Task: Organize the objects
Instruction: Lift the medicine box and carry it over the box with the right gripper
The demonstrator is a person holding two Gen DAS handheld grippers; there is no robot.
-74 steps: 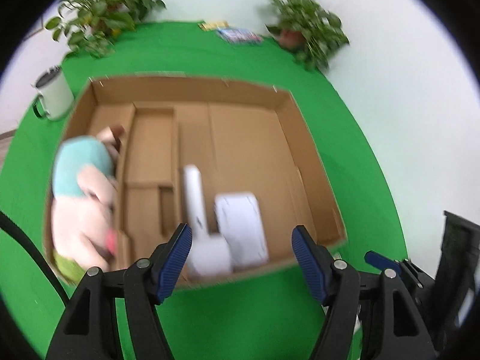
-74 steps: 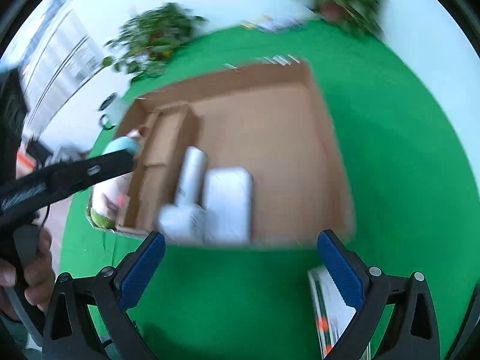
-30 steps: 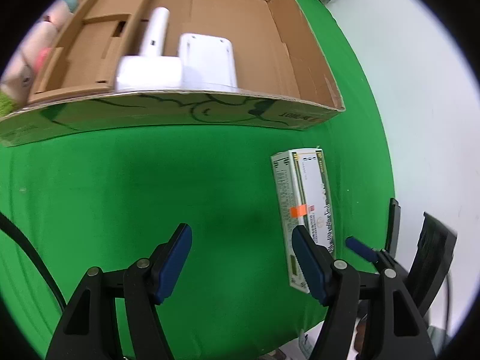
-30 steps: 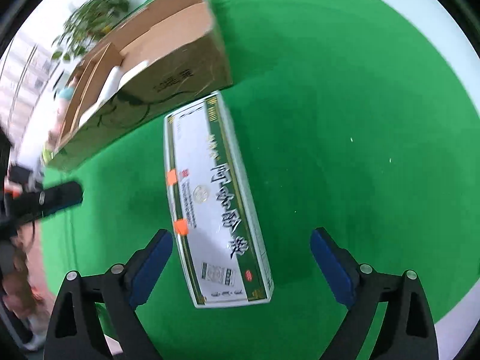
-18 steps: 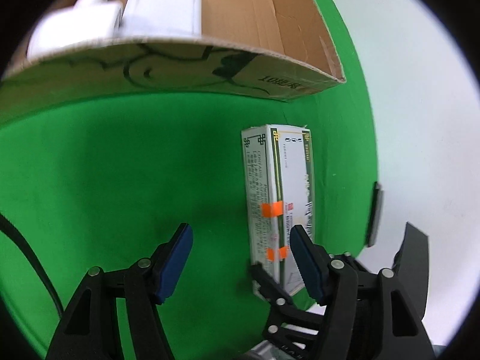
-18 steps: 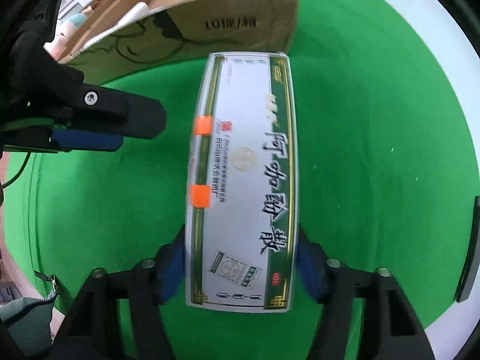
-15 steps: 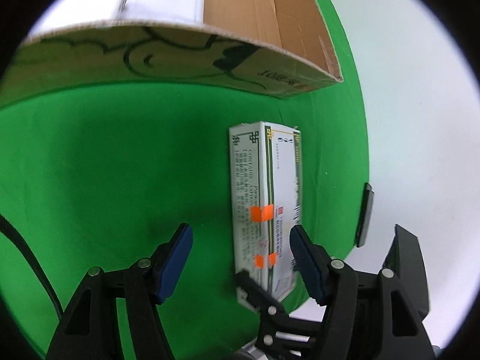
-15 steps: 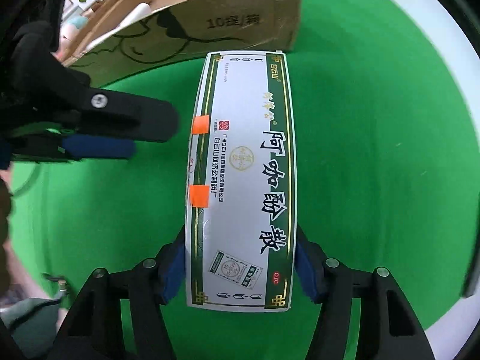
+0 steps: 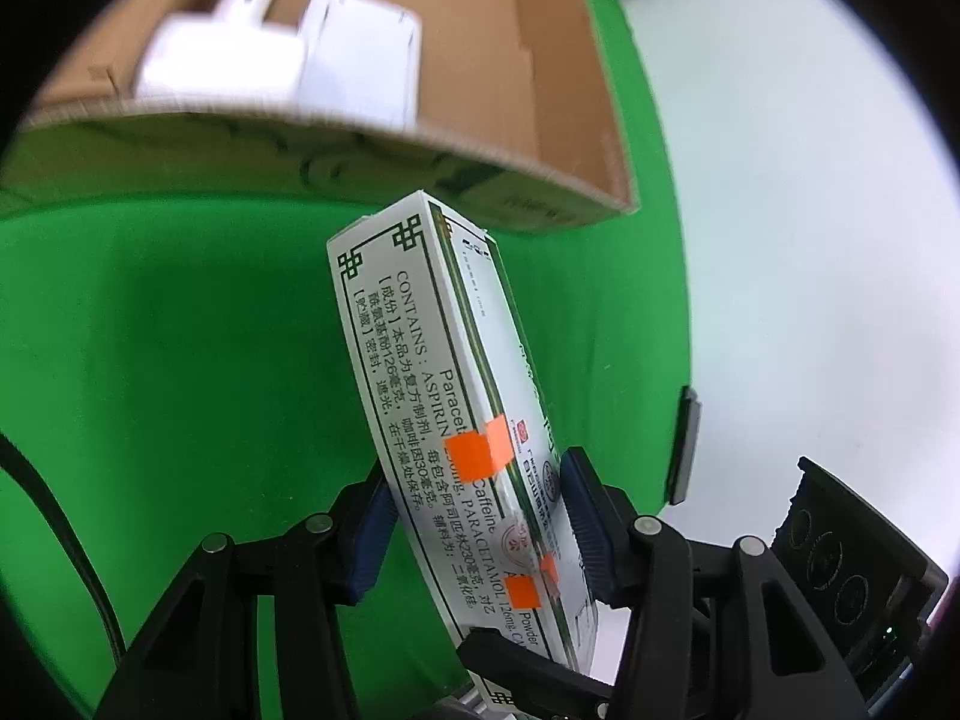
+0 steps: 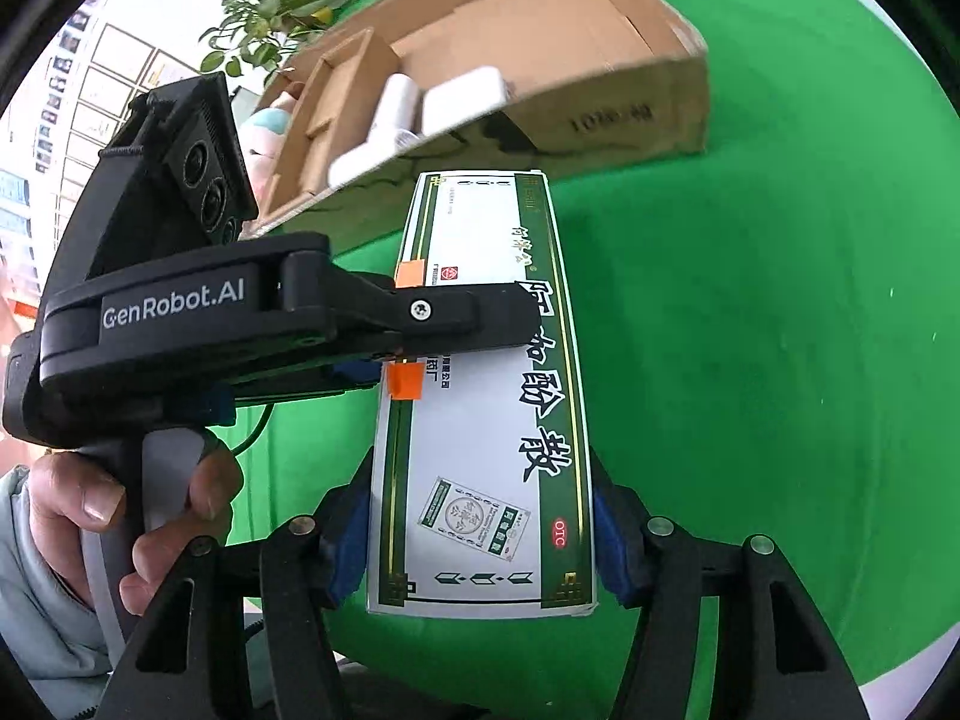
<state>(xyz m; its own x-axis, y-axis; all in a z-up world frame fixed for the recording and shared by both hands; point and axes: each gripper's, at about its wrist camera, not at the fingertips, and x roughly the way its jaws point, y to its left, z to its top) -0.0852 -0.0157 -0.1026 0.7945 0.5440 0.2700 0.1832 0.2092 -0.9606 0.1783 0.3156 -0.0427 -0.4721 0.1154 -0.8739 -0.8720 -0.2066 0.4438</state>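
Observation:
A long white and green medicine box (image 9: 444, 420) (image 10: 486, 420) with orange tape tabs is held above the green table. My left gripper (image 9: 474, 534) is shut across its top and bottom faces near the middle. My right gripper (image 10: 480, 540) is shut on its long sides at the near end. The left gripper's body (image 10: 240, 312) shows in the right wrist view, reaching in from the left. An open cardboard box (image 9: 600, 138) (image 10: 660, 96) stands just beyond the medicine box.
In the cardboard box lie a white flat case (image 9: 360, 66) (image 10: 462, 99), a white bottle-like item (image 9: 234, 42) (image 10: 390, 114) and a plush toy (image 10: 270, 132). A potted plant (image 10: 282, 0) stands behind. The green cloth ends at a white table edge on the right (image 9: 780, 240).
The left gripper has closed on the medicine box. Both grippers have lifted it off the table and tilted it, and the cardboard box now looks closer.

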